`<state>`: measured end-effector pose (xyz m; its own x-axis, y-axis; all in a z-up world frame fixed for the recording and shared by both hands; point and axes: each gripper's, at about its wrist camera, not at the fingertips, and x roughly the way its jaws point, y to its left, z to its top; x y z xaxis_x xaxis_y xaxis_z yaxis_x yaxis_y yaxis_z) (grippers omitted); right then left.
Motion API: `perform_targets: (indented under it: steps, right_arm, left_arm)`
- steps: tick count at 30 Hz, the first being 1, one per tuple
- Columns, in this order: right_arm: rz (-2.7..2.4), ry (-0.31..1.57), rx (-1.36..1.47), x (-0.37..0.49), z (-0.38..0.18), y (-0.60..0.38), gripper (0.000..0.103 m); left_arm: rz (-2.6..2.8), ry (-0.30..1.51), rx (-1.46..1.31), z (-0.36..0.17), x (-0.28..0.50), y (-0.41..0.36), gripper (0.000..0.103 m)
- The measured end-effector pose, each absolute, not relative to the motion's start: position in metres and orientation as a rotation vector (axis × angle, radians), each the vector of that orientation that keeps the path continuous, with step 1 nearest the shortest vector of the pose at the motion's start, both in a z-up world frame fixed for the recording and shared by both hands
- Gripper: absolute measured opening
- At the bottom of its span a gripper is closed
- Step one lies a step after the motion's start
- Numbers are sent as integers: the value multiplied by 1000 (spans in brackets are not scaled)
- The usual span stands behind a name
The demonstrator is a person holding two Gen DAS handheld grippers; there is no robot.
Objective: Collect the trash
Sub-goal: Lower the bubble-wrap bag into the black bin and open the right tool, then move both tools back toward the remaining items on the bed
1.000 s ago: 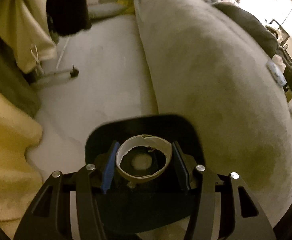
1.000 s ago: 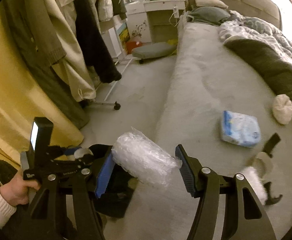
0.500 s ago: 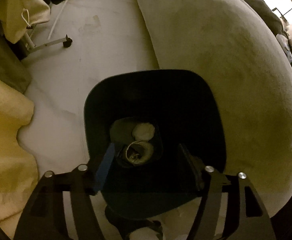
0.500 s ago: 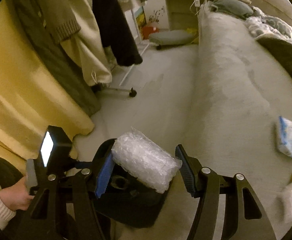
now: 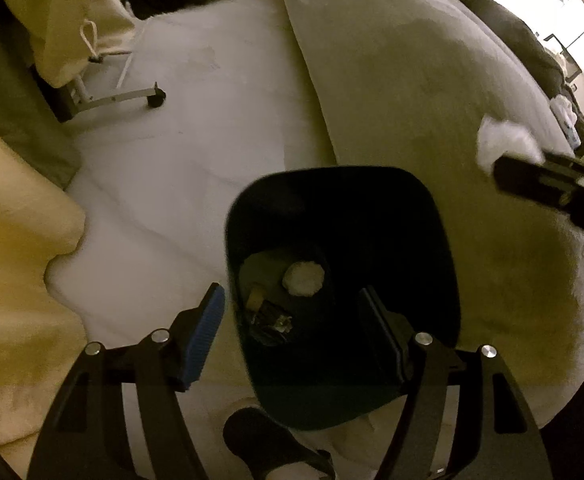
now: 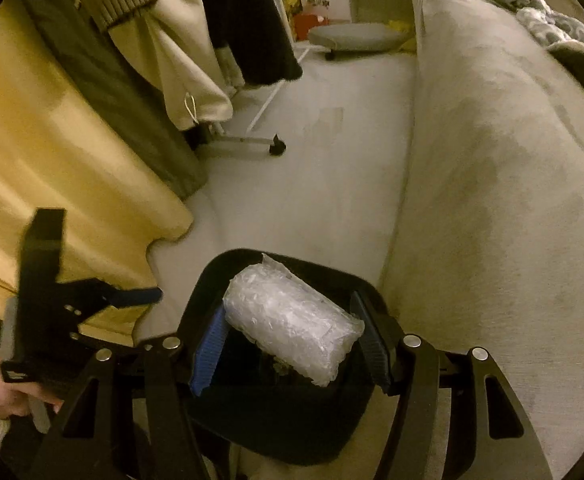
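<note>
A black trash bin (image 5: pixel 411 208) stands on the floor beside the bed. Inside it lie a white crumpled wad (image 5: pixel 303 278) and a tape roll among dark scraps (image 5: pixel 268 316). My left gripper (image 5: pixel 292 328) is open and empty above the bin's near left rim. My right gripper (image 6: pixel 290 336) is shut on a roll of bubble wrap (image 6: pixel 292 320) and holds it over the bin (image 6: pixel 212 280). The left gripper also shows in the right wrist view (image 6: pixel 132 294). The right gripper's tip and bubble wrap (image 5: pixel 507 148) show in the left wrist view.
A grey bed (image 6: pixel 511 160) runs along the right. Yellow bedding (image 6: pixel 52 168) and hanging clothes (image 6: pixel 152 40) on a wheeled rack (image 6: pixel 278 148) crowd the left. Pale carpet (image 5: pixel 196 128) lies between. A grey cushion (image 6: pixel 351 38) sits at the far end.
My left gripper let the tape roll fall into the bin and drew back to the left. My right gripper carried the bubble wrap from the bed to above the bin.
</note>
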<state>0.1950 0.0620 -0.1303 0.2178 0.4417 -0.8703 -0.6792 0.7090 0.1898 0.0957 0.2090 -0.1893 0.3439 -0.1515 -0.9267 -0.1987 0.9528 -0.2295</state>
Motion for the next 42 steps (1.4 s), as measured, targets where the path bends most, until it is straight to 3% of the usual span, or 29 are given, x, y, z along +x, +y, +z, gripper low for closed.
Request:
perform_targets:
  steps: [21,28,31,42]
  right_arm:
    - [774,1244,-383,181,-200,95,62]
    - [781,1271,-420,176,-220,96,69]
    - [787,1259,-426,172,-220,93,77]
    - [874,1177,-302,162,-171,70,80]
  left_arm:
    - [92,999,-415,-120,97,244,53]
    - [76,932,-353,-83,103,236,51]
    - [71,903,-345,-70,107,233,51]
    - [-15,802,-288,-23,139,194,51]
